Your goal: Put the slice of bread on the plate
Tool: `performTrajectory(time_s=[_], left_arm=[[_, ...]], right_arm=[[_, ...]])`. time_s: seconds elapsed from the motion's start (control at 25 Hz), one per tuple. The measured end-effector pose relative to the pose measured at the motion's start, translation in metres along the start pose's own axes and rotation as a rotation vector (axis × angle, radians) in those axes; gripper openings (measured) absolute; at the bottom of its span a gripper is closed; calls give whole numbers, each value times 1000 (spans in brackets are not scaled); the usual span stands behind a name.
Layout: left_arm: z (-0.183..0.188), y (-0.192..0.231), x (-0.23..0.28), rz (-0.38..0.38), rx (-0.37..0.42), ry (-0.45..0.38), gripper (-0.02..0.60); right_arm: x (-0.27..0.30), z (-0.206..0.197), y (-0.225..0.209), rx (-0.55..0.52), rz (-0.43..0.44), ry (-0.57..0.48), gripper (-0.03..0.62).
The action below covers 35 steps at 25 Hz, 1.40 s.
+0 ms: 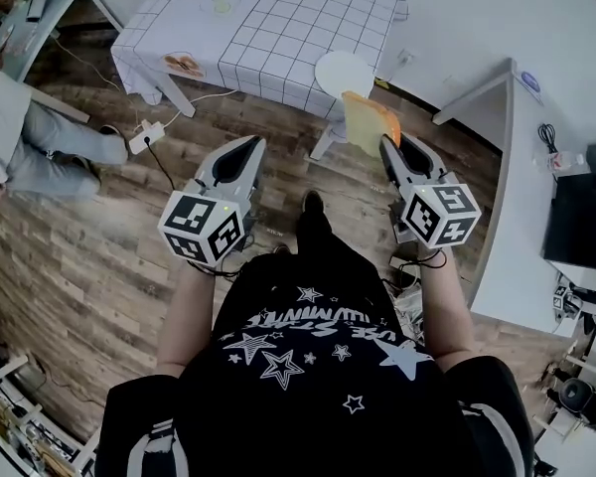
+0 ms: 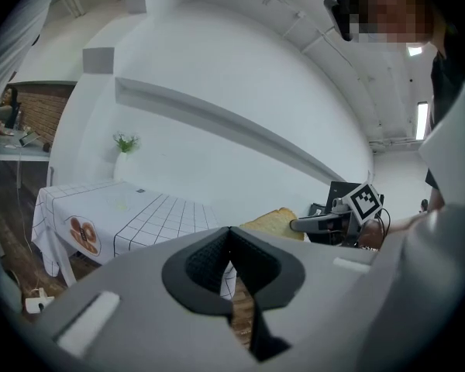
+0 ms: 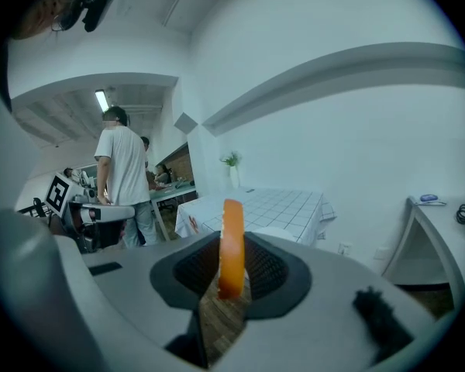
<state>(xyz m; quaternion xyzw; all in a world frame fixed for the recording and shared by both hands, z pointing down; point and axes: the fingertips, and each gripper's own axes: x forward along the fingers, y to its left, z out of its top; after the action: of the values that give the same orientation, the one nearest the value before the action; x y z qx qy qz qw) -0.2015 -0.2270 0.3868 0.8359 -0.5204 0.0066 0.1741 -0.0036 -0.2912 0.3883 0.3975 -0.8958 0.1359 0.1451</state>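
Because the thin orange-yellow slice of bread (image 1: 370,122) looks light and, if real, soft and crumbly, a gentle pinch near one edge should serve, leaving most of it free to lie flat. Its bright, smooth rim hints at a stiffer replica, but I cannot tell.

The right claw (image 1: 386,147) has its jaws closed on that slice, which stands edge-on between the pads, in the air just short of the round white plate (image 1: 344,73). The left claw (image 1: 248,147), well to the left of the plate, has its jaws together on nothing.

The plate sits at the near corner of the bench (image 1: 268,28) under a white gridded cloth. How deep the pads bite is hidden. In the head view the slice's corner overlaps the plate's near rim, so the gap between them is hard to judge.
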Motion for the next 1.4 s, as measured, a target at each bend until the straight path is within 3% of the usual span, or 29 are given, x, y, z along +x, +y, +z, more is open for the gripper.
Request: performTrajectory(time_s=[0.56, 0.88, 1.08, 1.2, 1.4], left_arm=[[31, 39, 103, 66, -20, -3, 9], [40, 51, 139, 100, -21, -6, 9], [33, 57, 139, 123, -15, -7, 9], [33, 59, 142, 137, -15, 2, 9], [35, 64, 147, 161, -26, 25, 9]], right_arm=[[94, 28, -80, -213, 8, 85, 97], [143, 36, -100, -446, 1, 138, 97], [165, 26, -94, -704, -11, 151, 97], [176, 16, -91, -834, 11, 179, 97], [192, 0, -84, -948, 62, 225, 97]])
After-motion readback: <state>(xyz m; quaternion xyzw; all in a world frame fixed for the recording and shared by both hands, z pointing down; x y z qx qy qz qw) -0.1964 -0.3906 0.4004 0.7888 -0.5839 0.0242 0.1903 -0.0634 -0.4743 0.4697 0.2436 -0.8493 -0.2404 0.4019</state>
